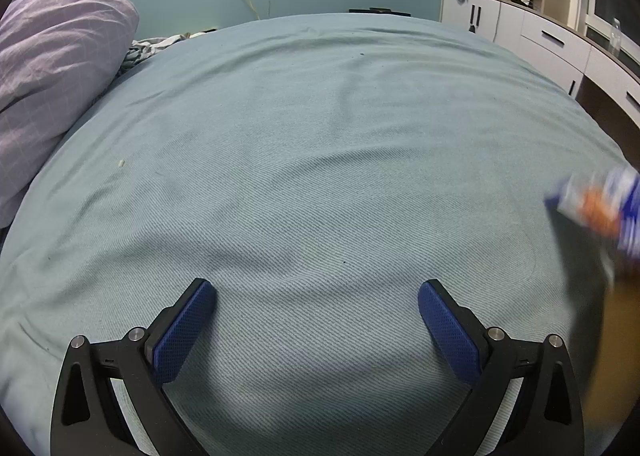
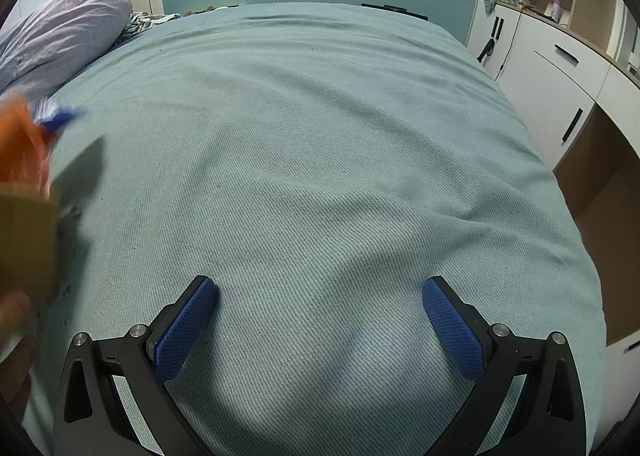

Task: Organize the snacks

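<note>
Over the blue-green bedspread [image 1: 304,144] both grippers hover with jaws spread wide and nothing between them: left gripper [image 1: 316,296], right gripper [image 2: 319,292]. Only 1 snack packet [image 1: 600,204] shows, blurred, sitting between the 2 tools above a brown cardboard box [image 2: 24,232]. Sorting looks barely started. Its long axis and heading are too smeared to tell.

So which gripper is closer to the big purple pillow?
Left. The purple pillow looms large just left of the left gripper; from the right gripper it sits smaller and farther off to the left.
</note>
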Demonstrator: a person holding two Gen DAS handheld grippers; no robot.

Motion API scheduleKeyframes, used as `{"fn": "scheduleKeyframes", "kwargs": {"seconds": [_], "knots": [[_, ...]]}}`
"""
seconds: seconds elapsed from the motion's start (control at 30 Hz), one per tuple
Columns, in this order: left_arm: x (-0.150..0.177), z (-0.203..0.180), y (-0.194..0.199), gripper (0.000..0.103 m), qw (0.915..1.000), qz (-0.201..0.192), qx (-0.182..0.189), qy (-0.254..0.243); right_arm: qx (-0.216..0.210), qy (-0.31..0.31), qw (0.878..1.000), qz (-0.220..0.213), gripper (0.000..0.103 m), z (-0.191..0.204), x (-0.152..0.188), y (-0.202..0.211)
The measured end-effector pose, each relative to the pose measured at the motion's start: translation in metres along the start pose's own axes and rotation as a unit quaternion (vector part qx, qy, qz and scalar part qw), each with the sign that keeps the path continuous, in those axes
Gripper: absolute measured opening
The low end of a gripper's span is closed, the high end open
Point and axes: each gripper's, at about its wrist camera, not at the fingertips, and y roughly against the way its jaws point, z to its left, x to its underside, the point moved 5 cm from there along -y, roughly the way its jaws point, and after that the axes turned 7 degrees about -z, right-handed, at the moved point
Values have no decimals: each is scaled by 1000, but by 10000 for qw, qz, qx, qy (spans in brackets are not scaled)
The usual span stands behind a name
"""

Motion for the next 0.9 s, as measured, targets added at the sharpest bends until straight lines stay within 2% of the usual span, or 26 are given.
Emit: {"fn": "scheduleKeyframes", "kwargs": {"seconds": [0.9], "knots": [[0,4,0,103,10000,-5,31,18,-3,4,10000,0,103,0,0,0]]}}
